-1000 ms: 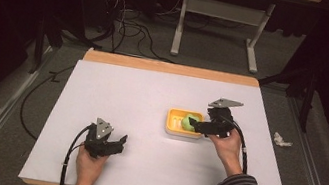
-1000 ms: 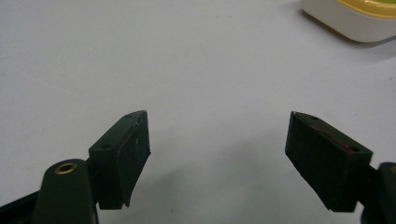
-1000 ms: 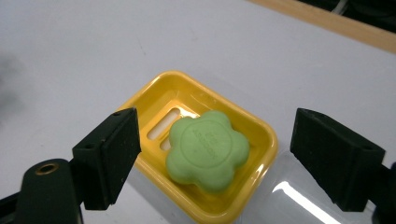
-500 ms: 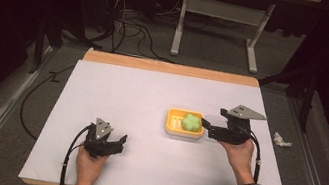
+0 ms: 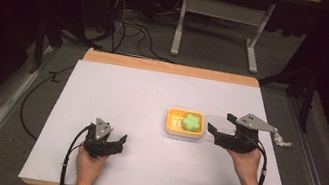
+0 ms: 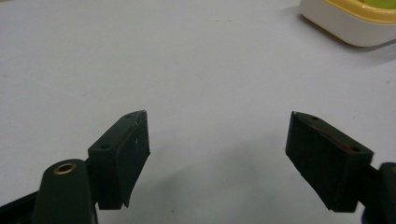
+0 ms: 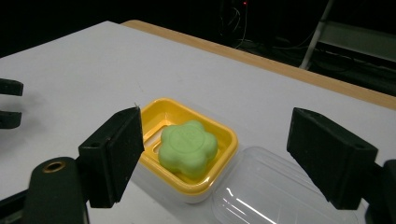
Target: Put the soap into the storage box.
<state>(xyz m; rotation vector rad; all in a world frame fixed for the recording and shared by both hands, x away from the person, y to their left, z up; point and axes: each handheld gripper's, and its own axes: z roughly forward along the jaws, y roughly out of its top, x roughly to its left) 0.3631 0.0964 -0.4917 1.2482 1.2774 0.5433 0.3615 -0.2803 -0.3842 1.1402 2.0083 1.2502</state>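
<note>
Since the earlier frames my right tongs (image 5: 214,129) have drawn back from over the soap dish (image 5: 170,126) toward the right edge of the tabletop (image 5: 142,94), and their jaws have just been shifting, closing a little and then easing apart, with nothing between them. My left tongs (image 5: 119,142) have kept their place.

Going left to right in the high view: the left tongs rest low near the front edge of the white tabletop, held in my left hand (image 5: 88,166), jaws spread apart and empty. The left gripper view confirms bare tabletop between them.

Right of centre sits the yellow soap dish, and the green flower-shaped soap (image 5: 192,122) lies inside it.

Just right of the dish I see a clear plastic lid (image 7: 275,191), lying on the tabletop and touching the dish's side as far as I can judge; its edges are faint in the high view.

Beside it, the right tongs point left at the dish, released, jaws wide and gripping nothing. My right hand (image 5: 244,161) holds them just above the surface.
</note>
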